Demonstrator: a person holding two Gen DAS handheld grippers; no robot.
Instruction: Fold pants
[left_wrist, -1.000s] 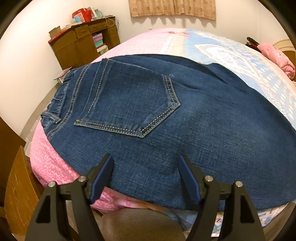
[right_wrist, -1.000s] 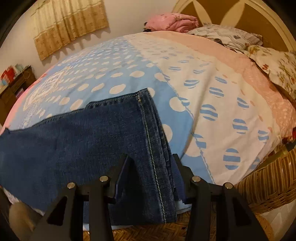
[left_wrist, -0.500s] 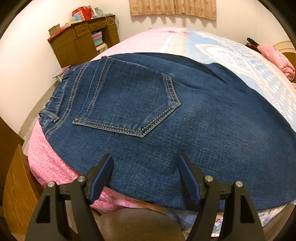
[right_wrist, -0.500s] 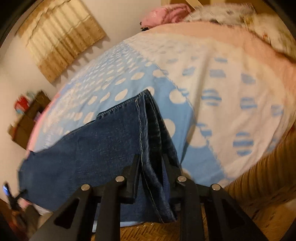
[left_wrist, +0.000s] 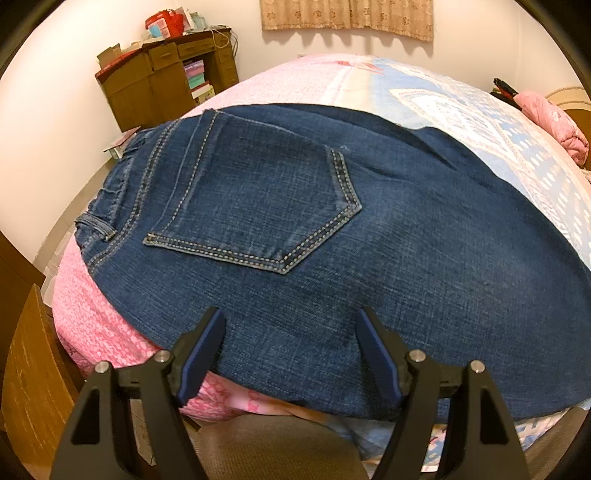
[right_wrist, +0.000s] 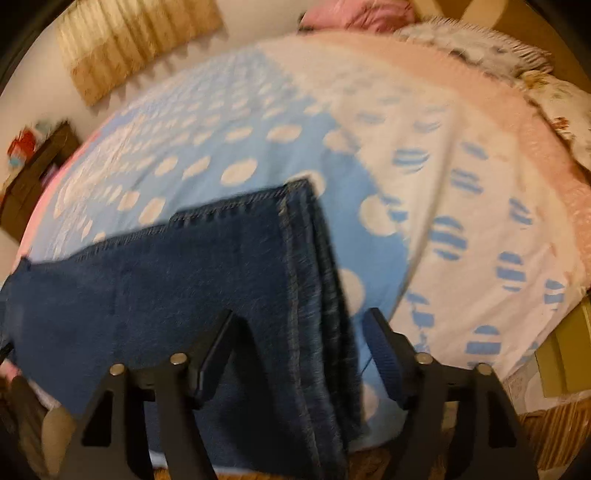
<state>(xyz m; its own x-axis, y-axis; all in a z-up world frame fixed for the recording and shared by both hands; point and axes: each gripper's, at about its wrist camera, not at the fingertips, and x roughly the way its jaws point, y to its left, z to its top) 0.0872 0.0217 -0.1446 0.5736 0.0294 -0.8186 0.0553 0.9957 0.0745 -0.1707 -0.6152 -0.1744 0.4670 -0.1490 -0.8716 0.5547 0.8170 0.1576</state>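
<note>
Slippage is the risk: right gripper (right_wrist: 299, 354), jaws just opened, straddles the jeans (right_wrist: 184, 295) hem ungripped. Left gripper (left_wrist: 291, 354) gapes above the seat, so the stacked legs could slide apart.

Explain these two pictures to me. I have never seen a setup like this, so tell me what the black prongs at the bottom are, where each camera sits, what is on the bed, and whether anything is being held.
There is no robot here. A person holds a two-finger gripper in each hand, and a wide-angle camera on each looks forward along its fingers. The black prongs are those fingers.

One picture comes from the left gripper. It looks at the waist end of a pair of jeans, back pocket up, lying flat on the bed. Its jaws stand open over the denim and grip nothing.

The other, blurred, comes from the right gripper, over the leg hems. Its jaws have just been opening; the hem edge lies between them, but the pads do not press on it.

So nothing is held. The jeans look folded lengthwise, one leg on the other.
</note>
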